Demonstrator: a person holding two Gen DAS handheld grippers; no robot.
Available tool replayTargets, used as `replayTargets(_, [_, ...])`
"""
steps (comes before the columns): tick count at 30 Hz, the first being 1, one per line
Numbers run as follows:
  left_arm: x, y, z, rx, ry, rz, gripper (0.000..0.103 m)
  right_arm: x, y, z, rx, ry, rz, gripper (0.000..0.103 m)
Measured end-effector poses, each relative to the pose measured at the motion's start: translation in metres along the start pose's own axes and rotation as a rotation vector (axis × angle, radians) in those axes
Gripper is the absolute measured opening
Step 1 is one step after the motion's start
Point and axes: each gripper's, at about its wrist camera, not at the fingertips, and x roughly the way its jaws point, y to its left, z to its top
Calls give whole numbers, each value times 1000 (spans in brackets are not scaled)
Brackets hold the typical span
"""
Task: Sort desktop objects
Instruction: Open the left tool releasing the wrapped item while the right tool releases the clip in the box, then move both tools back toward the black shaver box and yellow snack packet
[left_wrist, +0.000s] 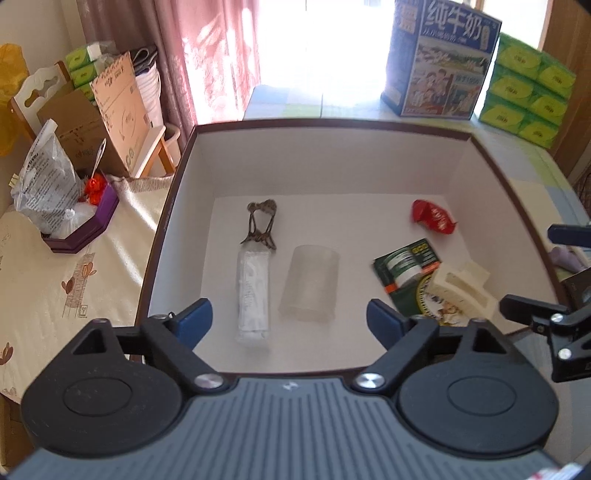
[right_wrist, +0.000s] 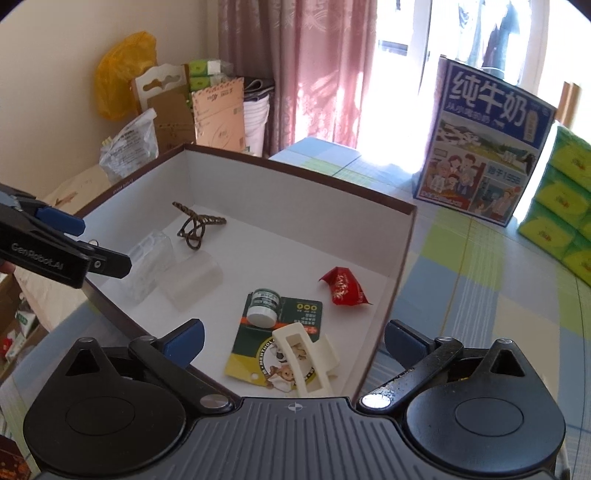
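A wide box (left_wrist: 332, 123) with a brown rim and white inside holds several items. They are a brown patterned hair clip (left_wrist: 260, 225), a clear wrapped packet (left_wrist: 253, 291), a translucent cup (left_wrist: 310, 284) on its side, a red wrapper (left_wrist: 432, 216), a green card with a small jar (left_wrist: 406, 266) and a cream claw clip (left_wrist: 461, 288). My left gripper (left_wrist: 290, 321) hangs open above the box's near edge, with nothing between its blue pads. My right gripper (right_wrist: 293, 339) is open over the near right corner, above the cream claw clip (right_wrist: 303, 358) and the green card (right_wrist: 288, 317).
A blue milk carton box (left_wrist: 439, 59) and stacked green tissue packs (left_wrist: 528, 85) stand behind the box on the plaid tablecloth. To the left sit a purple octagonal tray (left_wrist: 85, 229) with bags, plus cardboard boxes and a chair.
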Motion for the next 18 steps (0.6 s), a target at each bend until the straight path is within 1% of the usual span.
replayTargets(11, [-31,-23,-9,-8,-51,-49,92,-45,-11,-24,48,-28,16,101])
replayTargets(18, [-50,-47,-16,2,-81,-80,92,-75,-36,-51,97,-25,-15,101])
